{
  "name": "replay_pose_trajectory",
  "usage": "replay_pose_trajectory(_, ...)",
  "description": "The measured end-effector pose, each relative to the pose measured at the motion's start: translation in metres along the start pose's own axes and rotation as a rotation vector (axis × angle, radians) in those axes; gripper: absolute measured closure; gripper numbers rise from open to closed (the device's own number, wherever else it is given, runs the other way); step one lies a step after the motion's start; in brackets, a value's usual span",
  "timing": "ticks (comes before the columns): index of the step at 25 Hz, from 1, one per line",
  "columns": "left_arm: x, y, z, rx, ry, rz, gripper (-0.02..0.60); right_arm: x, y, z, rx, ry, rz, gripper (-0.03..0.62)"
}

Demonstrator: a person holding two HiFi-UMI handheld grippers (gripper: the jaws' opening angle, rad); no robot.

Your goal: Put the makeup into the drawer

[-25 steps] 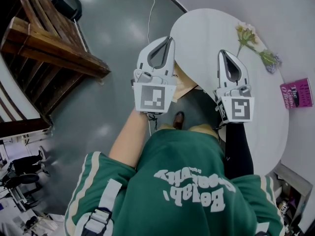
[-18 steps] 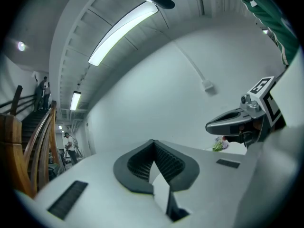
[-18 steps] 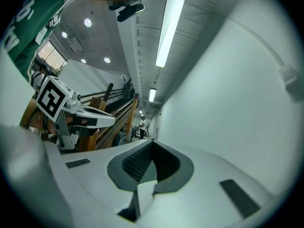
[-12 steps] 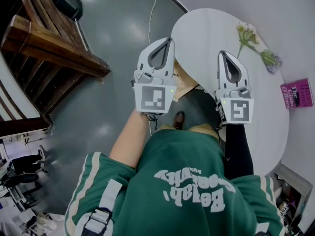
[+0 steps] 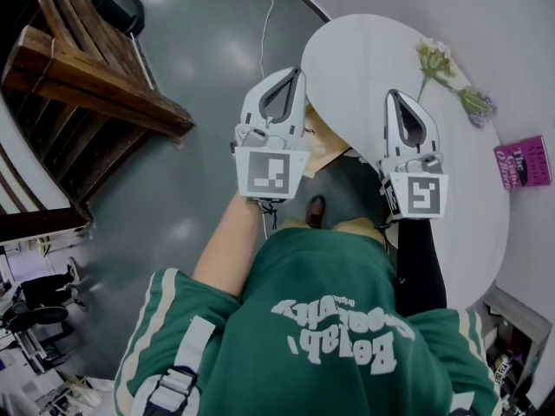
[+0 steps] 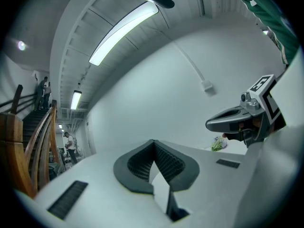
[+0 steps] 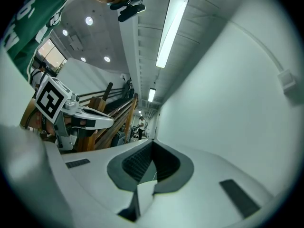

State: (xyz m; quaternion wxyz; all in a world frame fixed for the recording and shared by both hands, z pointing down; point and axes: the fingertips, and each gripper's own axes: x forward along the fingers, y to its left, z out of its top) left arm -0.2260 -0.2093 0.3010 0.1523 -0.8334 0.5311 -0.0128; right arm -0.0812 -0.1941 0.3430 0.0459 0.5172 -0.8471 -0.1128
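Both held level, side by side, L gripper closed, empty, R gripper closed, empty, by table.

I see the drawer, tan wood, poking out from under the table's near-left edge; its inside is hidden.

Seen from above: a green jersey with white lettering across the cloth and pale stripes down its short sleeves, a grey strap with a dark buckle over one shoulder, a black sleeve on the right arm, tan trousers and a brown shoe. The left gripper and right gripper are pale grey shells with dark, ribbed, teardrop-shaped linings, and each bears a cube of black-and-white square markers.
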Motion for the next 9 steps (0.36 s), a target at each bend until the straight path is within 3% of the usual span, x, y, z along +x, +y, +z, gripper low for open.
replay_pose_trajectory(9, -0.0040, -0.0031, -0.0029, 0.006, 0.008, -0.017, 0.566, -0.0006, 0.0055, -0.0013, 0.004, -0.001, 0.006, 0.586)
